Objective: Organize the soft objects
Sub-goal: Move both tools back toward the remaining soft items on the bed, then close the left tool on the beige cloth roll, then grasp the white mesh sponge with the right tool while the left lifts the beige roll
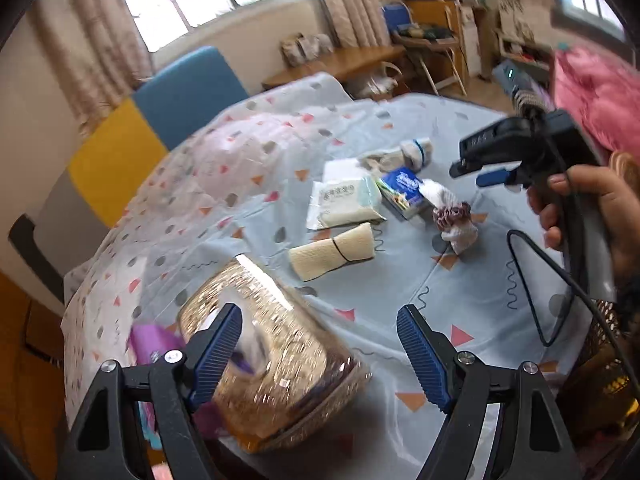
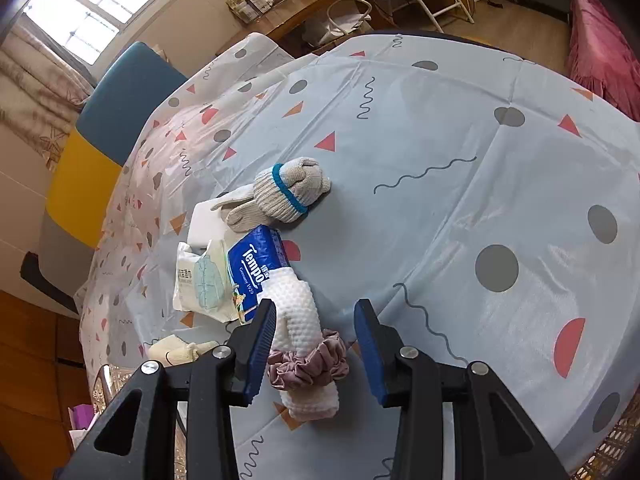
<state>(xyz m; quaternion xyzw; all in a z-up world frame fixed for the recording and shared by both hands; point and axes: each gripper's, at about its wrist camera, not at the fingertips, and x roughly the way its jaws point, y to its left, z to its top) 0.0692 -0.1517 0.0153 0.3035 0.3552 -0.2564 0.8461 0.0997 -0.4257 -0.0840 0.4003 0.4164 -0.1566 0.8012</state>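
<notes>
My left gripper (image 1: 320,356) stands open with nothing between its fingers, low over a golden wire basket (image 1: 280,364) at the table's near edge. Purple items lie inside and beside the basket. Farther out lie a cream cloth roll (image 1: 332,252), a wet-wipes pack (image 1: 344,204), a blue tissue pack (image 2: 252,268), grey gloves with a blue band (image 2: 288,192), and a white waffle cloth (image 2: 298,316) ringed by a mauve scrunchie (image 2: 308,364). My right gripper (image 2: 316,344) hovers open over that white cloth. Its left pad is close to the scrunchie and its right pad stands apart.
A patterned light-blue tablecloth (image 2: 460,152) covers the round table. A dark wire basket (image 1: 600,360) sits at the near right edge. A hand (image 1: 584,216) holds the right gripper, and its cable loops over the table. A blue and yellow chair (image 1: 160,120) stands behind.
</notes>
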